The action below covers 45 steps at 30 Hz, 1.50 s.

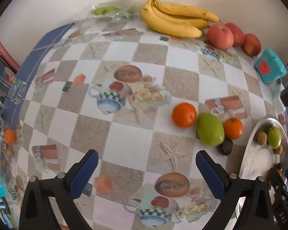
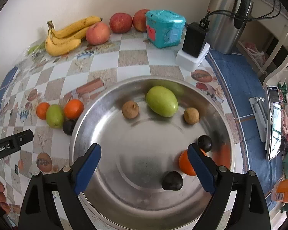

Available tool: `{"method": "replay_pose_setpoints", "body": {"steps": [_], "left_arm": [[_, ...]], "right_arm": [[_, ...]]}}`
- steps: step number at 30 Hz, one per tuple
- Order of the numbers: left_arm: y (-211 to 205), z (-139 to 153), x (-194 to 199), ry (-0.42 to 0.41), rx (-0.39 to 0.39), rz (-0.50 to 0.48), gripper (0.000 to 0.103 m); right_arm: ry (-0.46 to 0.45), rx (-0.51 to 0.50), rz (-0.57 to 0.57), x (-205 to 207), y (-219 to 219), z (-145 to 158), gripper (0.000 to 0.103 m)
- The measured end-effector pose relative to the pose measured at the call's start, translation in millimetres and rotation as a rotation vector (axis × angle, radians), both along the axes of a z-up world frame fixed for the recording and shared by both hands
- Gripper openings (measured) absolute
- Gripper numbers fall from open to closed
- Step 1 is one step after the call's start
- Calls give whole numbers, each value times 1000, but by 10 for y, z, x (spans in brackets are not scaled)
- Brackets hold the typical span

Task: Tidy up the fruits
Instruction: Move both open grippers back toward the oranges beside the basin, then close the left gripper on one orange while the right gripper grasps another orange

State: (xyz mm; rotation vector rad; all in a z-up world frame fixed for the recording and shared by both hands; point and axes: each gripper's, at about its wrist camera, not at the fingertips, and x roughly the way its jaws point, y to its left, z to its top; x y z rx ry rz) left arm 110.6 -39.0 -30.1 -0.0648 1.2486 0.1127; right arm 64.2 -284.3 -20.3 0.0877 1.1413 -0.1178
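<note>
Looking first through the left wrist view, we find the left gripper [image 1: 146, 158] spread to its widest, with nothing but checked tablecloth [image 1: 124, 134] between its blue pads. Ahead and to the right of the right-hand finger lies a loose cluster: a larger round orange tangerine [image 1: 184, 115], an oval green fruit [image 1: 210, 129], a smaller orange tangerine [image 1: 233, 128] and a small dark round fruit [image 1: 225, 147], the last nearest that finger. The rim of the round steel tray [image 1: 247, 153] shows further right.

Through the right wrist view, the right gripper [image 2: 145, 154] stands wide open above the tray and grips nothing. An orange tangerine in the tray [image 2: 184, 163] sits partly behind the right-hand finger; whether it touches the pad we cannot tell. Two dark round fruits, two brown round fruits and a green oval fruit rest in the tray too.

We judge the step as a deposit just completed. Next, the left gripper should straddle one cluster fruit, keeping its neighbours outside the pads.
</note>
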Motion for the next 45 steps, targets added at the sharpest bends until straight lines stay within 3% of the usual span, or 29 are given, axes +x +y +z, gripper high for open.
{"method": "replay_pose_setpoints", "body": {"steps": [10,19,27,33,45], "left_arm": [[191,112,73,-72,11,14,103],[249,162,287,-65,-40,37,103],[200,236,533,-79,-129,36,103],[139,242,669,-92,-150,29,103],[212,-7,715,-95,-191,-19,103]], "right_arm": [[-57,33,-23,-6,-11,84,92],[-51,67,-11,91,86,164,92],[-64,92,3,389,192,347,92],[-120,103,9,598,263,498,92],[-53,125,103,888,522,209,92]]}}
